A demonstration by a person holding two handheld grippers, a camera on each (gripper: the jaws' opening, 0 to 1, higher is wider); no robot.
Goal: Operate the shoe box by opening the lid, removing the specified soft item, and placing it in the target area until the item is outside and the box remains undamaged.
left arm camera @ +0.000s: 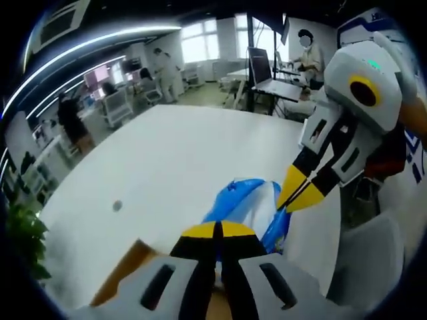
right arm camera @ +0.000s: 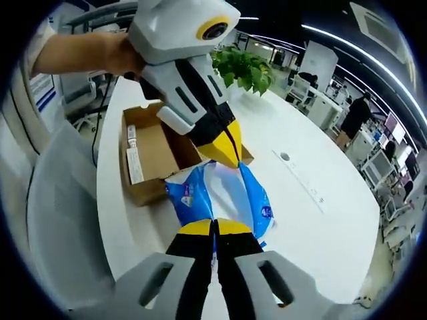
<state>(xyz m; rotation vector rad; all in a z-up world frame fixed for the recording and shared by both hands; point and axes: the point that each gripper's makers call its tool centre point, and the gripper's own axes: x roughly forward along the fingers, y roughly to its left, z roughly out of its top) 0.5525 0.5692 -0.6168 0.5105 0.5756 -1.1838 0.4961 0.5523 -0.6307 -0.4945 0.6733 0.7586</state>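
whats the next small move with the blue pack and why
Probably open both hand-held grippers and let go: the blue pack already lies on the white table outside the open shoe box, with the left hand-held gripper and right hand-held gripper both shut on its edges.

White table (left arm camera: 167, 167) — potted plant (right arm camera: 245, 67), laptop (left arm camera: 263, 70).

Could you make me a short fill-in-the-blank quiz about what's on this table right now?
1. The soft packet lying on the table is white and ____.
2. The cardboard box stands with its lid ____.
3. The tips of both grippers, left and right, are coloured ____.
4. Beyond the box stands a green ____.

Missing words: blue; open; yellow; plant
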